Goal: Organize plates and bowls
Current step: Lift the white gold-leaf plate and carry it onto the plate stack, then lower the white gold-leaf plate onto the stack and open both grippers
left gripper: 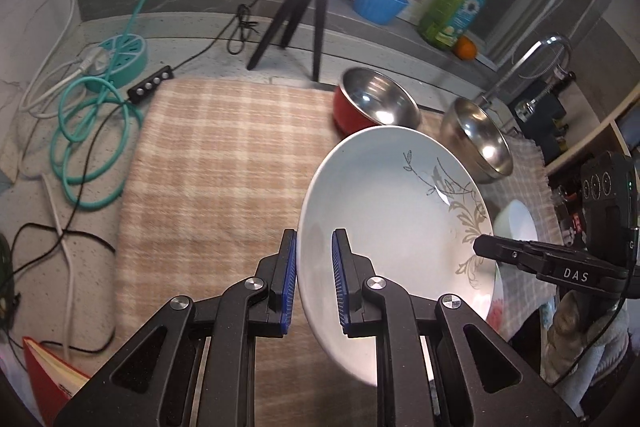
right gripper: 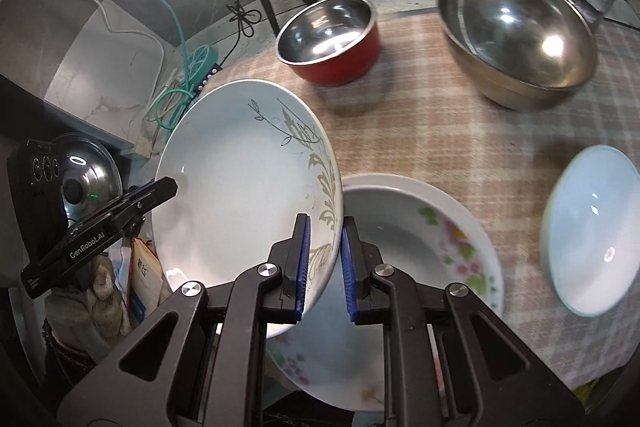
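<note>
Left tool (left gripper: pixel 314 283) clamped on white leaf-pattern plate (left gripper: pixel 384 211) at its left rim, right tool (right gripper: pixel 324 269) clamped on opposite rim; plate tilted above the checked-cloth surface (left gripper: pixel 224 155), over a floral plate (right gripper: pixel 424 227); glazed ceramic, stiff, slippery, breakable, so rim grips seem right

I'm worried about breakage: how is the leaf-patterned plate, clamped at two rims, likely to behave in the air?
The leaf-patterned plate looks glazed ceramic, so probably stiff, slippery and brittle. Each claw, left and right, pinches only a rim edge, so it might slip and tilt.
</note>
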Demonstrator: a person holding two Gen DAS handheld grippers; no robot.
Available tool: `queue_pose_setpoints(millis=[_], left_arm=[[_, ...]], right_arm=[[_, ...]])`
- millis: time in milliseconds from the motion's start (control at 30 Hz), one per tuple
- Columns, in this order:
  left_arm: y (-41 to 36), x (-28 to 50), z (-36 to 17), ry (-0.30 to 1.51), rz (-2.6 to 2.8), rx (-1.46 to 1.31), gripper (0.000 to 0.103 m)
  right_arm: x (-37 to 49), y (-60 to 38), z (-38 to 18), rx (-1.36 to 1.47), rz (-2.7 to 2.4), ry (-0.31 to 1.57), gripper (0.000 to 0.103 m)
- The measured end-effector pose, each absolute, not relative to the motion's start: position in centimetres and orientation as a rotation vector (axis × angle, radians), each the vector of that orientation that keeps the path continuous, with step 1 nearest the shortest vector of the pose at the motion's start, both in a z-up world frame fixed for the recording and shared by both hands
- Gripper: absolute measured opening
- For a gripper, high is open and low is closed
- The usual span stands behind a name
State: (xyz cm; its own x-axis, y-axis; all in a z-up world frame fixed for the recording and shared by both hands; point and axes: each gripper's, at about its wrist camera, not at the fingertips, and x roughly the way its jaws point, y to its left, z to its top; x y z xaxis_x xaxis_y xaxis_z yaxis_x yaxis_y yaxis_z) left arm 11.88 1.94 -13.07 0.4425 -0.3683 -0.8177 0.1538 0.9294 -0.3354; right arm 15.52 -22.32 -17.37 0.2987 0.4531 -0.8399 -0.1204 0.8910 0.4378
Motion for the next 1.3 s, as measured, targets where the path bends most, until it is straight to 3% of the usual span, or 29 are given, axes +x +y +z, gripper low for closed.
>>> queue_pose_setpoints(millis=[567,1300], left_arm=[[-3.8,7.6,-14.8,1.138,-0.379,-0.248,0.015],[-6.4,6.7,-16.0,1.193,-0.381,-0.161,0.015]], right_arm=[[11.6,-27.9,-18.9,0.272,0.315,1.244,0.015],[10.3,-28.3,-19.5,0.160,0.273,1.249,0.015]])
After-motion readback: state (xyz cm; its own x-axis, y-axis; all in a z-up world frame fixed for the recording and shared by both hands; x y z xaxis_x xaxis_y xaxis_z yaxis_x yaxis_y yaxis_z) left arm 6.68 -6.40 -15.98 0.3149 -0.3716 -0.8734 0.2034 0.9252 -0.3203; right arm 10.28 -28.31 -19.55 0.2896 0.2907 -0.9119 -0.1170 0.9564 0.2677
